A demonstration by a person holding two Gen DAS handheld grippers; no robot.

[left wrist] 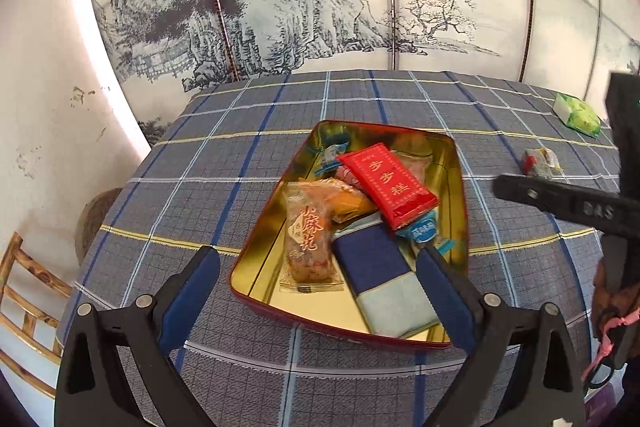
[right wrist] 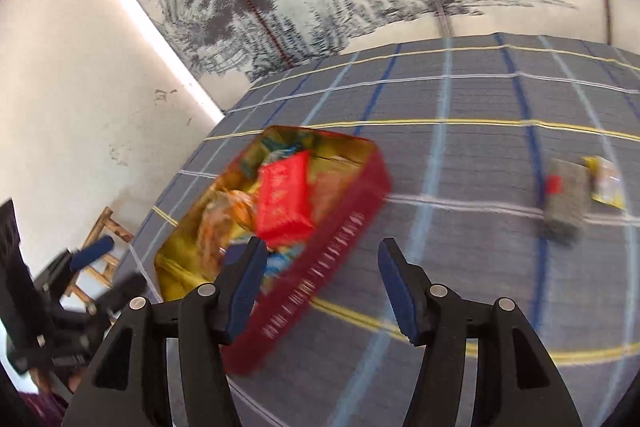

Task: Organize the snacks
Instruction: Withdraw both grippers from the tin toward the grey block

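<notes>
A red tin with a gold inside [left wrist: 460, 187] sits mid-table and holds several snack packs: a red packet [left wrist: 386, 183] on top, an orange fried-twist pack [left wrist: 308, 243], a blue-and-pale pack [left wrist: 384, 279]. My left gripper [left wrist: 316, 267] is open and empty, just above the tin's near end. My right gripper [right wrist: 320, 267] is open and empty, above the tin's right wall [right wrist: 320, 267]; it shows in the left wrist view [left wrist: 560, 199] at the right. A small clear-wrapped snack [left wrist: 540, 161] and a green pack [left wrist: 578, 113] lie on the cloth to the right. The right wrist view is blurred.
The table has a blue-grey plaid cloth [left wrist: 200, 167]. A painted folding screen [left wrist: 280, 7] stands behind it. A wooden chair [left wrist: 24, 291] is at the left below the table edge. In the right wrist view the small snacks [right wrist: 580, 195] lie to the right.
</notes>
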